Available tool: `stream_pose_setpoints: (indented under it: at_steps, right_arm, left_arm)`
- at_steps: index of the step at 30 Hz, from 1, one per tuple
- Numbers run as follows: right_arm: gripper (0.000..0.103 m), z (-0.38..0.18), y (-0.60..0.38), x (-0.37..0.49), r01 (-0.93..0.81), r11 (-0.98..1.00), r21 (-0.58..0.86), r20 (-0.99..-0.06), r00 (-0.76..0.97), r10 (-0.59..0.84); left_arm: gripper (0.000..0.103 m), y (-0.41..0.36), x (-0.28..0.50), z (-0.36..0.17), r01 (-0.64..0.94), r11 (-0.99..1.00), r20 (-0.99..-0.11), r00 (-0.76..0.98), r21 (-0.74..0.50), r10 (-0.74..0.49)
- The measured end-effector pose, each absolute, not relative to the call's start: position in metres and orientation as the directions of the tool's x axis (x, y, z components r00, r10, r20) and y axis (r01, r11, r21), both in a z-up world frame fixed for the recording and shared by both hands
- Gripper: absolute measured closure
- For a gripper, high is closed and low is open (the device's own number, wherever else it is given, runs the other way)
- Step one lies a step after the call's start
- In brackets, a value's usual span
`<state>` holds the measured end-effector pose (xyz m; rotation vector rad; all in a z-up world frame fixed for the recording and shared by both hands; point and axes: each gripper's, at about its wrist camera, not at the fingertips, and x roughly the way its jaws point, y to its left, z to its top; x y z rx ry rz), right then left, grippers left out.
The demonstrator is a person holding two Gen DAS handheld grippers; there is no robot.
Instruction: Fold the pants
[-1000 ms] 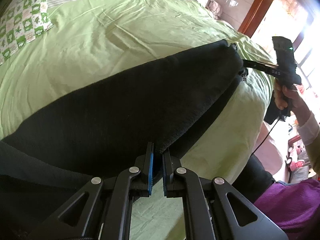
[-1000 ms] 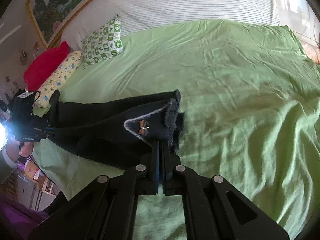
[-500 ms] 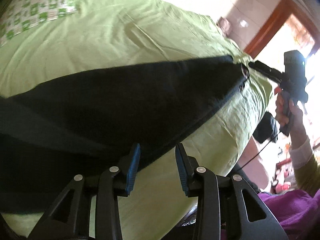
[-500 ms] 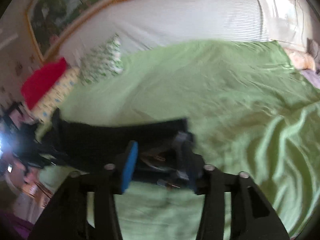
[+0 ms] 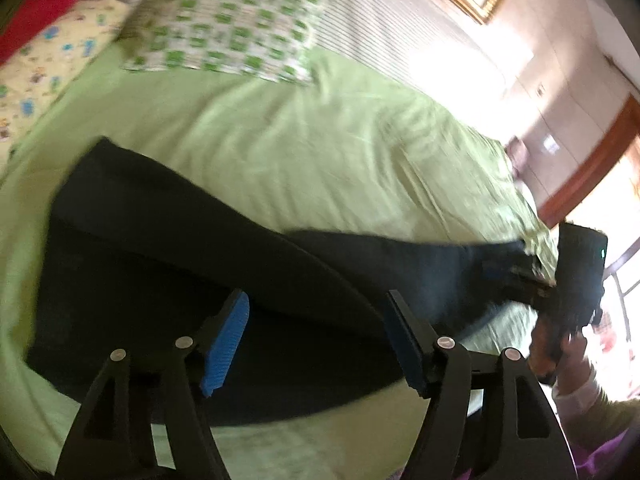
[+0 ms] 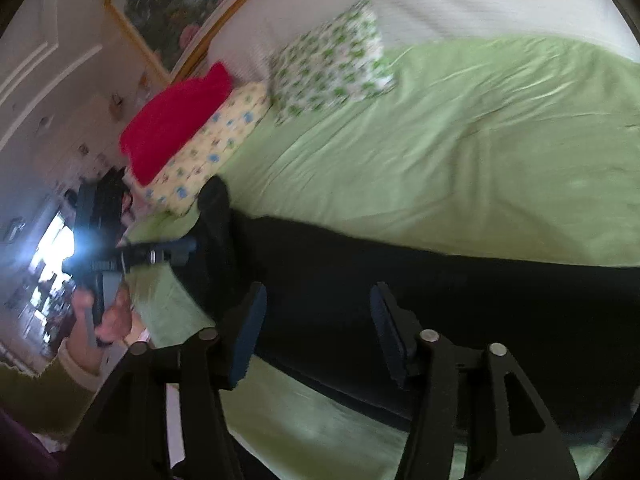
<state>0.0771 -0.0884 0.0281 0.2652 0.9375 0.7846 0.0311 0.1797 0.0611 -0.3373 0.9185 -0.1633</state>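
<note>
The left gripper (image 5: 316, 344) had just been opening, its jaws apart with nothing clamped; the right gripper (image 6: 316, 336) likewise stood spread and empty. Beneath both, the dark pants (image 5: 168, 264) lay stretched flat across the green bedsheet (image 5: 304, 152), pillows (image 6: 332, 68) beyond them by the headboard.

matt dark cloth pants (image 5: 168, 264) on seemingly smooth green bedsheet (image 5: 304, 160)
</note>
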Motion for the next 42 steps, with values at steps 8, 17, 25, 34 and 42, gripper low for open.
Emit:
stream_pose_setpoints:
  at_steps: [8,17,25,34,42]
  right_arm:
    - [0.041,0.024,-0.028,0.095,-0.546,0.628,0.554,-0.607,0.252,0.754]
    - [0.040,0.019,0.012,0.111,-0.560,0.584,0.587,-0.601,0.181,0.778]
    - [0.040,0.015,0.036,0.121,-0.577,0.558,0.596,-0.605,0.134,0.785]
    - [0.051,0.004,0.069,0.121,-0.620,0.539,0.570,-0.628,0.093,0.773]
    - [0.096,0.003,0.081,0.111,-0.656,0.507,0.560,-0.629,0.063,0.775]
  left_arm:
    - [0.029,0.252,0.035,0.064,-0.147,0.923,-0.757,0.625,-0.354,-0.191]
    - [0.024,0.316,0.065,0.064,-0.217,0.903,-0.765,0.622,-0.371,-0.165]
    - [0.023,0.341,0.108,0.049,-0.214,0.910,-0.813,0.550,-0.356,-0.189]
    - [0.041,0.320,0.122,0.048,-0.149,0.956,-0.834,0.535,-0.253,-0.137]
    - [0.092,0.309,0.097,0.055,-0.152,0.972,-0.837,0.543,-0.179,-0.069]
